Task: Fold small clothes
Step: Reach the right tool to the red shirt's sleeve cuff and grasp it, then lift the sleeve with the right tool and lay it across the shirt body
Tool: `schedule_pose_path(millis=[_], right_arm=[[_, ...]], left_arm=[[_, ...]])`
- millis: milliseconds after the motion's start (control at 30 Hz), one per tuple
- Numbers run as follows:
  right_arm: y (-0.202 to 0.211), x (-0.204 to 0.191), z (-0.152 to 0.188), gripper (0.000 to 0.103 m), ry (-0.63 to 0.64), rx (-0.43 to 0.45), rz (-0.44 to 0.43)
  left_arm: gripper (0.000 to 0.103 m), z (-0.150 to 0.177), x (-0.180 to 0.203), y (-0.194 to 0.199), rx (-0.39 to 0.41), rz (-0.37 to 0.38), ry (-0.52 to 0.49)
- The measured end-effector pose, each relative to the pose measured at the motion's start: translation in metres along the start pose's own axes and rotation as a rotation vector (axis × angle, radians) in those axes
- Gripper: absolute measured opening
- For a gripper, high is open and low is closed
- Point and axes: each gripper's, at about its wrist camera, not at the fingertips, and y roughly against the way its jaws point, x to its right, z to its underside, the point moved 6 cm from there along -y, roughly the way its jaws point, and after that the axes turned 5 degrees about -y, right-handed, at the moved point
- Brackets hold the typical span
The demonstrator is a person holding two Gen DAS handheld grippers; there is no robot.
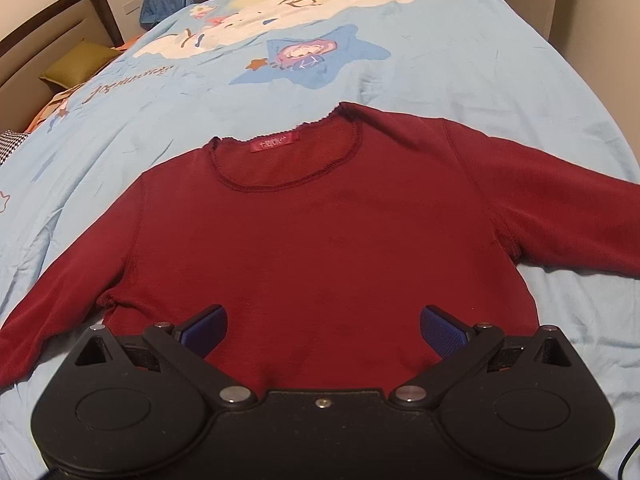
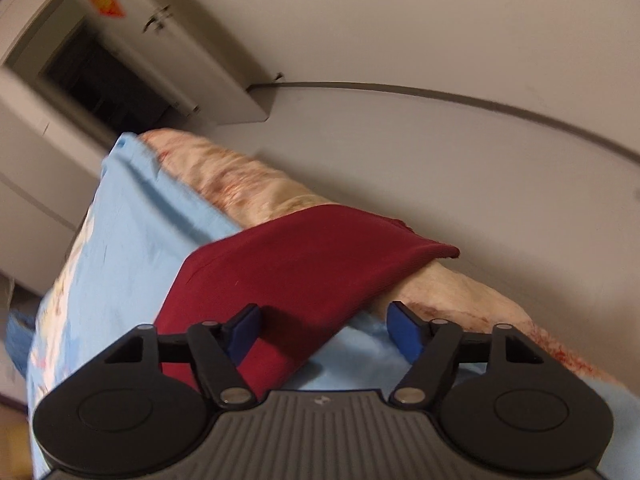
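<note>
My left gripper (image 1: pixel 323 332) is matte black, two round housings with recessed discs, angled link arms pinned by silver screws, and blue textured pads (image 1: pixel 206 332) on the fingers. One small brass-coloured screw sits in its centre plate, and a thin dark cable trails off at the right. My right gripper (image 2: pixel 323 330) matches it, but its centre plate is ribbed grey.

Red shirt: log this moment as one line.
red shirt flat on blue bedsheet, unfolded, sleeves spread | left claw open over hem | right claw open by sleeve | nothing gripped
</note>
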Motion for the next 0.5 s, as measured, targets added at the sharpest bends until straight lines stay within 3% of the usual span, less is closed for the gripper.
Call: schedule_pose_path(millis=[133, 167, 200, 300, 500], right_arm=[[-0.009, 0.012, -0.009, 0.061, -0.123, 0.003, 0.009], [-0.011, 0.014, -0.011, 0.052, -0.141, 0.004, 0.013], [-0.014, 0.014, -0.013, 0.035, -0.15, 0.007, 0.017], [-0.017, 0.005, -0.018, 0.01, -0.094, 0.037, 0.037], [0.003, -0.06, -0.018, 0.007, 0.284, 0.157, -0.017]], left_arm=[[0.102, -0.003, 0.006, -0.005, -0.004, 0.009, 0.003], [0.102, -0.004, 0.007, -0.005, -0.004, 0.009, 0.005], [0.102, -0.005, 0.007, -0.006, -0.004, 0.008, 0.009], [0.102, -0.01, 0.003, -0.004, -0.001, 0.002, 0.031], [0.102, -0.02, -0.023, 0.006, 0.024, -0.025, 0.1]])
